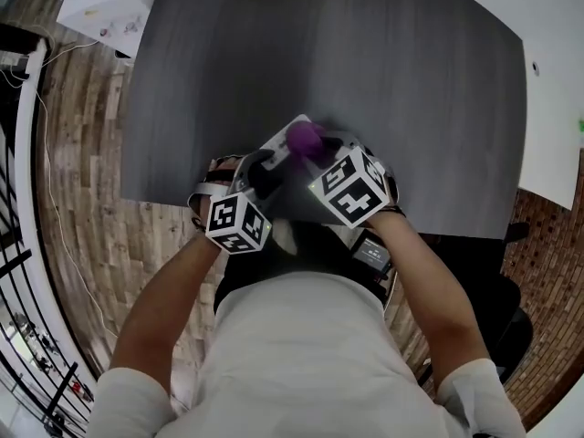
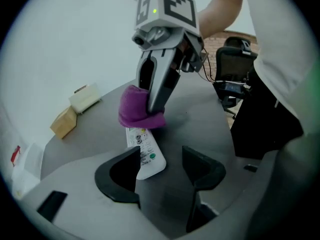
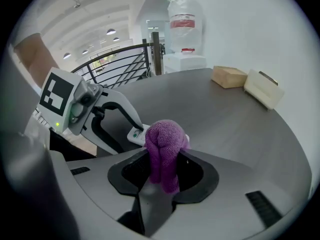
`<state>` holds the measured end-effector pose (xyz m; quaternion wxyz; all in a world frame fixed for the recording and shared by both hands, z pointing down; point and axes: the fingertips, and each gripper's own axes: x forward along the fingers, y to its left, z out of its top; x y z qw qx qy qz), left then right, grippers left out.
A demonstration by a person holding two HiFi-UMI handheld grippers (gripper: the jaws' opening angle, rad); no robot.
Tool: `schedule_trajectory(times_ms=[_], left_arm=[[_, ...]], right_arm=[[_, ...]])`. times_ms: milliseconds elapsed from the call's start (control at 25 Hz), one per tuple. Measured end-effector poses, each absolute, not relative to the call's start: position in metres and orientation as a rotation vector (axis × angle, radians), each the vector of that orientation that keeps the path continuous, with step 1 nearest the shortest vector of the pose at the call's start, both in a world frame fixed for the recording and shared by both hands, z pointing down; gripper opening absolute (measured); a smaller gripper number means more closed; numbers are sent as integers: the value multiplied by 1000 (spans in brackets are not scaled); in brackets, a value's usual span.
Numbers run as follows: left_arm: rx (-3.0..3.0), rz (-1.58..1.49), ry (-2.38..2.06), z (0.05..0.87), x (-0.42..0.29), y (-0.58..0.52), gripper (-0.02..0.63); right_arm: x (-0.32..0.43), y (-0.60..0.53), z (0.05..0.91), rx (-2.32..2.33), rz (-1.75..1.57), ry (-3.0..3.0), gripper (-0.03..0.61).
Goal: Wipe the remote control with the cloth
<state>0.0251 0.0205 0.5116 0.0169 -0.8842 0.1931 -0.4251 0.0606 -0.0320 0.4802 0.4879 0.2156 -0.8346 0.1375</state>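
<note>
Remote [image 2: 145,156] looks flat on the table [image 1: 365,62], near the edge by the person, buttons up. Its near end sits between the left gripper [image 2: 162,171] jaws, close by the one at picture left. Jaws are spread with a clear gap on the other side, so nothing is pinched.

Cloth [image 3: 165,134] is bunched into a wad and clamped in the right gripper [image 3: 164,159], jaws pressed onto it. The wad sits on the far end of the remote and covers it. It looks like contact, but I can't confirm pressure.

My read: this is the wiping step, cloth on the remote, with nothing holding the remote.

Next move needs:
- The cloth dragged along the remote toward its near end, under light downward load.
- The remote will probably slide on the smooth top, so close the left jaws on its near end first, or brace it.
- The left gripper kept off the button face so the cloth has a clear run.
</note>
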Motion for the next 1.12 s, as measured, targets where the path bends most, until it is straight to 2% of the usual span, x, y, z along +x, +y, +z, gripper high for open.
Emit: schedule_trajectory(times_ms=[320, 520, 600, 760, 960, 1120], left_arm=[[-2919, -1230, 763, 508, 17, 2, 241], [-2994, -1199, 862, 508, 11, -9, 239], [-2979, -1217, 867, 509, 10, -14, 206], [-2968, -1191, 849, 510, 10, -15, 204], [-3222, -970, 1032, 503, 1, -20, 187], [-3432, -812, 1197, 495, -12, -34, 139]], right_arm=[[75, -83, 459, 821, 395, -2108, 137], [70, -87, 467, 798, 397, -2080, 137], [63, -89, 467, 792, 395, -2094, 137], [59, -97, 465, 849, 469, -2124, 137], [71, -109, 456, 977, 466, -2130, 137], [71, -109, 456, 1015, 401, -2133, 137]])
